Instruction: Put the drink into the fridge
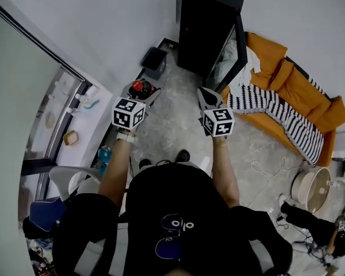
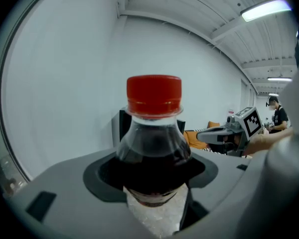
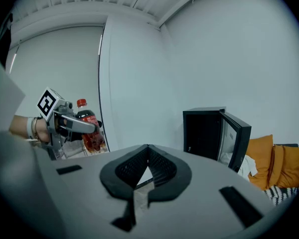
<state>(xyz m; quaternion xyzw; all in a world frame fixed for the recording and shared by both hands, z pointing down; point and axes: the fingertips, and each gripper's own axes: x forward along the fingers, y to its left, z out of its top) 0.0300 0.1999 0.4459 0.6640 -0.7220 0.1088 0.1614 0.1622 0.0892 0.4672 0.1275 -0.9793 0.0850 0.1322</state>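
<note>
You're gripping the drink bottle (image 2: 153,143) in your left gripper (image 2: 152,183), jaws clamping its clear plastic body. Dark liquid inside, round red cap (image 2: 154,96) pointing up, long axis upright. Your right gripper (image 3: 145,173) is holding nothing, jaws pressed together. Farther ahead, the boxy black fridge (image 3: 205,132) is standing with its door (image 3: 236,138) open.

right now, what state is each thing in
drink bottle: cap on, upright, held
left gripper: shut on the drink bottle
right gripper: jaws together, nothing between them
fridge: door open
</note>
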